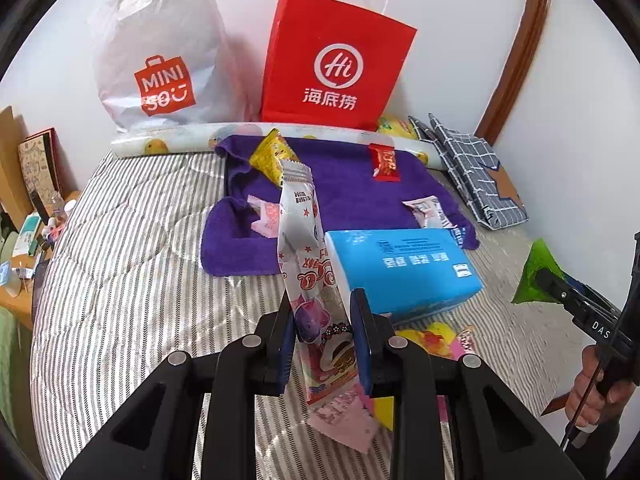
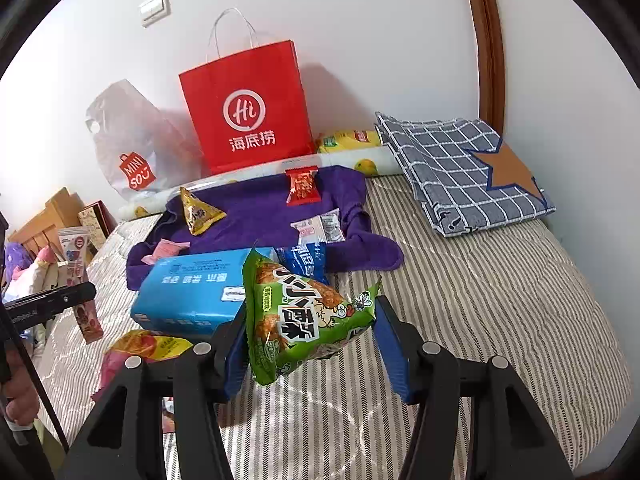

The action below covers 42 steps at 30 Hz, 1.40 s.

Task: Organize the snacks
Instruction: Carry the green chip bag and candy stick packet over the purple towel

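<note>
The left hand-held gripper (image 1: 322, 334) is clamped narrow on a long silver-and-pink snack packet (image 1: 310, 280), which stands nearly upright between the blue pads, its top end leaning over the near edge of the purple towel (image 1: 344, 184) and its pink tail hanging below the pads. The right hand-held gripper (image 2: 310, 344) holds a puffy green snack bag (image 2: 304, 320) between its pads, lifted above the striped bed cover (image 2: 480, 300), just in front of the towel's right corner.

The purple towel lies spread on the bed and serves as the anchor. On it rest a yellow triangular packet (image 2: 198, 212) near its far left, a red packet (image 2: 303, 187) at its far edge, a small pink packet (image 2: 166, 249) on its left side and a white sachet (image 2: 320, 229) toward its right. A blue box (image 2: 188, 292) sits on the towel's near edge, with a blue packet (image 2: 306, 260) tucked at its right end. In front of the towel, beyond the box, a yellow-and-pink packet (image 2: 148, 346) lies on the bed cover.

Behind the towel a printed roll (image 1: 168, 142) lies along the wall, with a red paper bag (image 2: 248, 116) and a white plastic bag (image 1: 160, 52) standing behind it. To the towel's right lies a folded blue checked cloth (image 2: 460, 164).
</note>
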Motion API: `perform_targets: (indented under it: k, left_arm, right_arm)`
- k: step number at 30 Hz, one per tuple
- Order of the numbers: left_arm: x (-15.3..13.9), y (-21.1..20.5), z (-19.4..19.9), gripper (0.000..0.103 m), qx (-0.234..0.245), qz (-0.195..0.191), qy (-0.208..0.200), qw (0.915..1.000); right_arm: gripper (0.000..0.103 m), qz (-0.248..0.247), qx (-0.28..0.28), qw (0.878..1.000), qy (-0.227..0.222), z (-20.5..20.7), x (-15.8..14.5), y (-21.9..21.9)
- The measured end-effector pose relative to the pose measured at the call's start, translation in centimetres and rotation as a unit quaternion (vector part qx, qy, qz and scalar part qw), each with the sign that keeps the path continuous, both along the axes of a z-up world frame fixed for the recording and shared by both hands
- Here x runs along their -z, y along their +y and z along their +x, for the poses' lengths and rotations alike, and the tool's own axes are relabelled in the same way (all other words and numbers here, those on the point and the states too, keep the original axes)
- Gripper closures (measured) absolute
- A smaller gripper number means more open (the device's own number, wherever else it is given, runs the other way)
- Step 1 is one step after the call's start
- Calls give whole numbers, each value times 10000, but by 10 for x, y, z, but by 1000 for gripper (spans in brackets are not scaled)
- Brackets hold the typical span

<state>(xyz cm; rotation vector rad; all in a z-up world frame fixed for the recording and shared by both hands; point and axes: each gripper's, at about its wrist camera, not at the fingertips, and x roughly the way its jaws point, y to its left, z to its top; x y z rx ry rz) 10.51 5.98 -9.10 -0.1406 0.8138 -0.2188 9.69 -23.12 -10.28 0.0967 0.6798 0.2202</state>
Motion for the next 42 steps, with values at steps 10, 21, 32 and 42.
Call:
perform_targets:
  k: [10, 21, 32, 42]
  left_arm:
    - [-7, -12, -4, 77, 99, 44, -95, 9999]
    - [-7, -17, 0, 77, 124, -38, -100, 9999]
    - [-15, -17, 8, 77, 128, -49, -229, 9996]
    - [-13, -16, 14, 77, 106, -75, -214, 9997]
  right_arm:
    - [50, 11, -37, 10000, -82, -4, -3, 3]
    - [50, 61, -148, 9996, -247, 0, -17, 12]
    - [51, 146, -275, 9987, -392, 9, -25, 25]
    - [51, 184, -293, 9987, -369, 19, -25, 31]
